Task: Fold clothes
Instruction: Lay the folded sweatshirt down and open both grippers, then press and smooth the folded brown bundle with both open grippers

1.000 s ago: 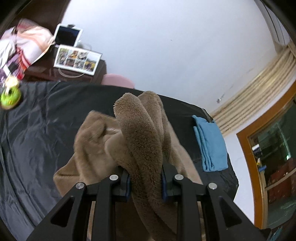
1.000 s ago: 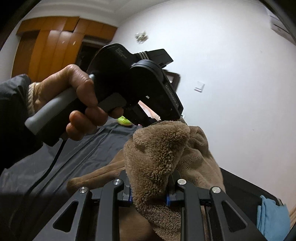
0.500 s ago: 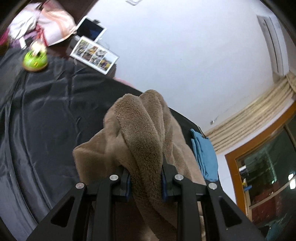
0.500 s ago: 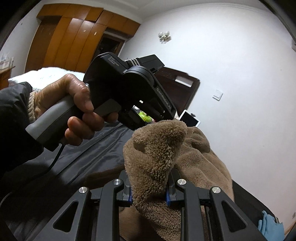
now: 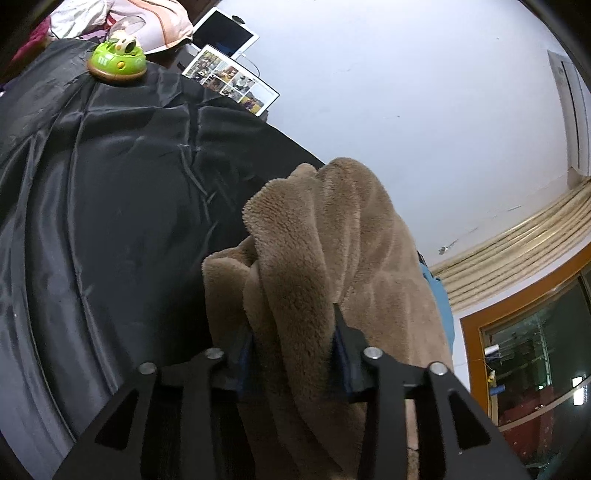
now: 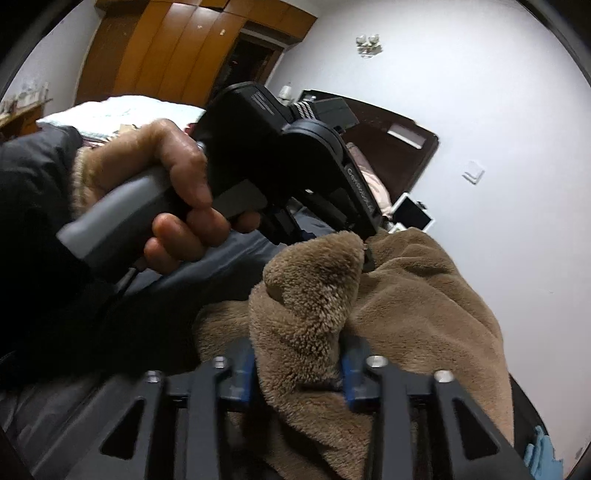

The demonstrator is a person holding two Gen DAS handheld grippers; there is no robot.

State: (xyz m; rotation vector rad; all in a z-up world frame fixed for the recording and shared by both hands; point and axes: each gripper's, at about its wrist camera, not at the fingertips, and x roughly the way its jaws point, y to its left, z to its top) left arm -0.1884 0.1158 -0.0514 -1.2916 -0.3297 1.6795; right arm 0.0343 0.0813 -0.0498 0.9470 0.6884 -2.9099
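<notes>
A brown fleece garment [image 5: 343,236] lies bunched on the black sheet [image 5: 110,221]. One fold of it stands up between the jaws of my left gripper [image 5: 295,354], which are opening while the pads still touch the pile. In the right wrist view another fold of the brown fleece garment [image 6: 310,295] sits between the jaws of my right gripper [image 6: 299,369], also opening, with the pads still against it. A person's hand [image 6: 177,192] holds the left gripper's handle just above the fleece.
A folded blue cloth [image 5: 439,295] lies beyond the fleece on the right, its edge also in the right wrist view [image 6: 539,450]. A green toy [image 5: 116,61], a tablet [image 5: 225,35] and a photo sheet [image 5: 232,79] sit at the far end. A bed [image 6: 122,110] stands behind.
Both grippers have come down toward the black sheet with the fleece, and both pairs of jaws now stand wider apart. The held folds look looser and fuller.
</notes>
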